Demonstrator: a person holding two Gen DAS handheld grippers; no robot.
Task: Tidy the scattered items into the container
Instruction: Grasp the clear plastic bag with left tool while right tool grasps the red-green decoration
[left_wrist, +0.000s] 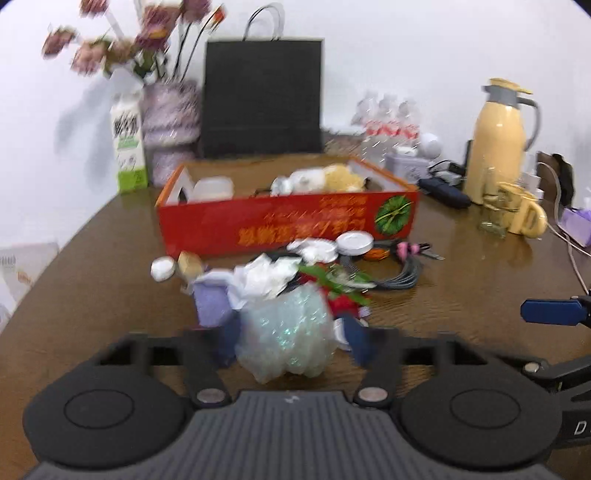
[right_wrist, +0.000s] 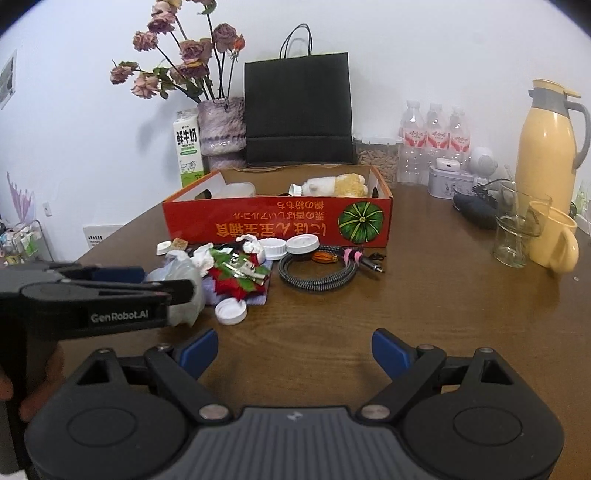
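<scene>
A red cardboard box (left_wrist: 258, 225) (right_wrist: 258, 221) stands on the brown table and holds a few items. In front of it lies a scatter: white lids (right_wrist: 231, 311), crumpled tissue (left_wrist: 266, 277), a red and green decoration (right_wrist: 240, 278), a purple cloth (left_wrist: 210, 306) and a coiled grey cable (right_wrist: 314, 271). My left gripper (left_wrist: 291, 343) (right_wrist: 155, 282) is shut on a crumpled clear plastic bag (left_wrist: 288, 325) (right_wrist: 184, 273) at the near left of the pile. My right gripper (right_wrist: 295, 350) is open over bare table in front of the scatter, with nothing between its blue pads.
Behind the box stand a black paper bag (right_wrist: 297, 110), a vase of dried flowers (right_wrist: 221, 125), a milk carton (right_wrist: 188, 147) and water bottles (right_wrist: 434, 140). At the right are a yellow jug (right_wrist: 546, 147), a glass (right_wrist: 515, 232), a yellow mug (right_wrist: 554, 240) and cables.
</scene>
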